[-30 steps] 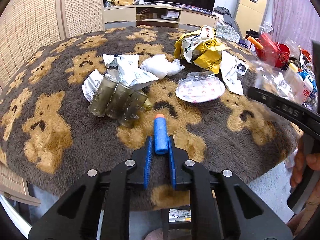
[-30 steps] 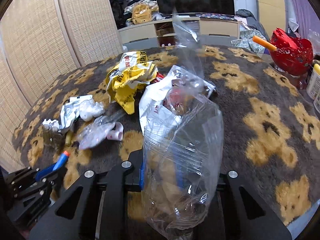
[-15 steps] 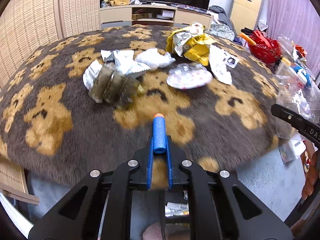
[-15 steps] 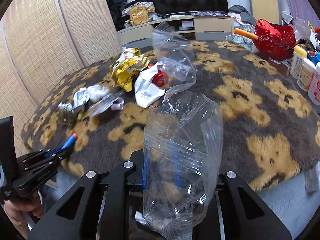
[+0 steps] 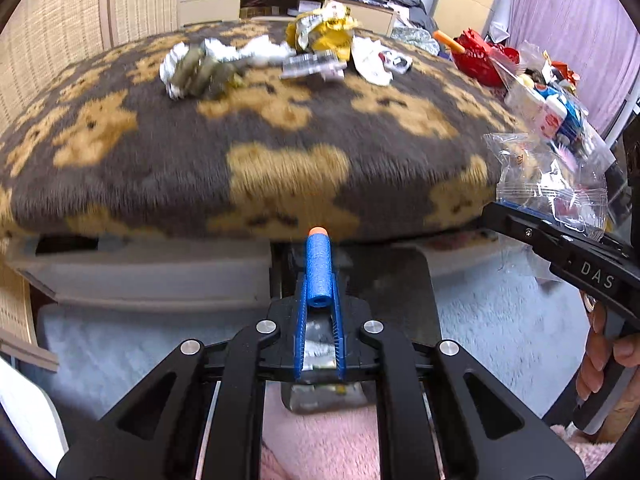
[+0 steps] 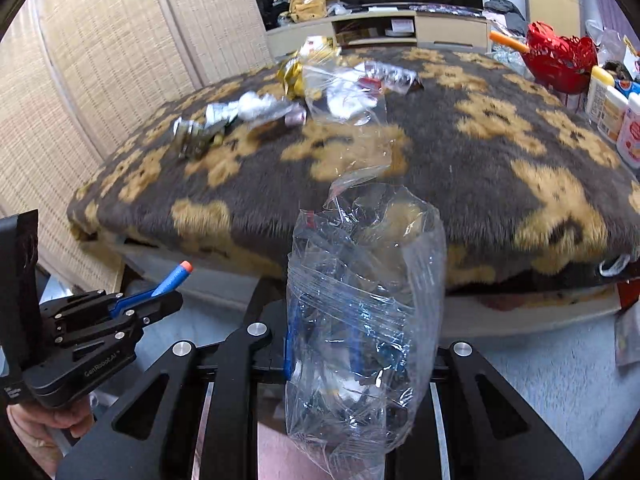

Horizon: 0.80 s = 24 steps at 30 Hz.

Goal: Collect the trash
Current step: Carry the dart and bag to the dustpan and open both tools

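A blue foam dart with an orange tip sticks out forward from my left gripper, which is shut on it. In the right wrist view the left gripper and its dart show at lower left. My right gripper is shut on a crumpled clear plastic bag that stands up and hides its fingertips. The bag and right gripper appear at the right of the left wrist view. Both grippers hang past the table's front edge. Wrappers, a yellow packet and crushed olive bottles lie on the far side.
A furry brown-and-tan cloth covers the table. A red basket and white bottles crowd its right side. Below the left gripper is a dark bin-like object on pale carpet. A woven screen stands left.
Both grippers have drawn back from over the table to beyond its front edge and a little lower, each still holding its item. The trash pile now looks farther away.
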Each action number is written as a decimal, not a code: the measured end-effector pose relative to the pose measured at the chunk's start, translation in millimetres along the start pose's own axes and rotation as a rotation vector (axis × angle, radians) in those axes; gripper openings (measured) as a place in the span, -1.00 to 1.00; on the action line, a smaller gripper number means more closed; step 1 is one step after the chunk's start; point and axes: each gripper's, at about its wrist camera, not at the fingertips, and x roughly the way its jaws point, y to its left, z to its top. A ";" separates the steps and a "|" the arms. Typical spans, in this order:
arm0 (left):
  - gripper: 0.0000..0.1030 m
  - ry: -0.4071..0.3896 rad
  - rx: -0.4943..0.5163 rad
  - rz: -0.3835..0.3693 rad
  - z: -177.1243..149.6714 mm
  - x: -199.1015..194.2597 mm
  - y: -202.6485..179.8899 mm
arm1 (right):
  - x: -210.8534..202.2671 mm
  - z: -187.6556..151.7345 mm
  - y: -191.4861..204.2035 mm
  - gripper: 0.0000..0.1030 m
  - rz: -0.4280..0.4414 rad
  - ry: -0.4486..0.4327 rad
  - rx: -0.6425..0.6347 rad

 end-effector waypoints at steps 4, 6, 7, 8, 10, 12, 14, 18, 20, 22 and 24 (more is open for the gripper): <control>-0.80 0.029 0.009 0.001 -19.8 5.7 -6.9 | 5.9 -21.0 -2.4 -0.58 -0.003 0.045 0.011; -0.80 0.048 0.018 0.002 -28.1 11.5 -10.2 | 11.6 -28.8 -4.0 -0.58 -0.007 0.068 0.016; -0.80 0.062 0.019 -0.001 -32.7 16.5 -11.5 | 16.2 -34.1 -4.9 -0.58 -0.008 0.085 0.022; -0.80 0.074 0.017 -0.007 -36.0 21.2 -12.1 | 20.4 -38.4 -5.6 -0.58 -0.006 0.100 0.027; -0.80 0.103 0.010 -0.021 -42.5 31.0 -13.9 | 31.9 -45.8 -6.8 -0.58 -0.005 0.135 0.035; -0.80 0.123 0.014 -0.025 -45.9 39.6 -16.7 | 49.0 -55.1 -8.9 -0.58 -0.004 0.192 0.045; -0.80 0.142 0.024 -0.029 -48.9 47.6 -20.4 | 60.8 -62.1 -10.2 -0.58 0.007 0.233 0.060; -0.80 0.173 0.031 -0.039 -51.5 58.3 -24.5 | 74.1 -66.9 -8.3 -0.56 0.007 0.270 0.064; -0.80 0.183 0.031 -0.036 -51.3 61.6 -25.0 | 75.7 -63.8 -6.8 -0.53 0.009 0.267 0.063; -0.79 0.194 0.023 -0.037 -50.9 63.3 -22.1 | 76.7 -59.9 -6.3 -0.51 0.011 0.265 0.065; -0.69 0.196 0.011 -0.041 -49.7 64.6 -20.2 | 77.9 -57.2 -7.5 -0.33 0.006 0.262 0.072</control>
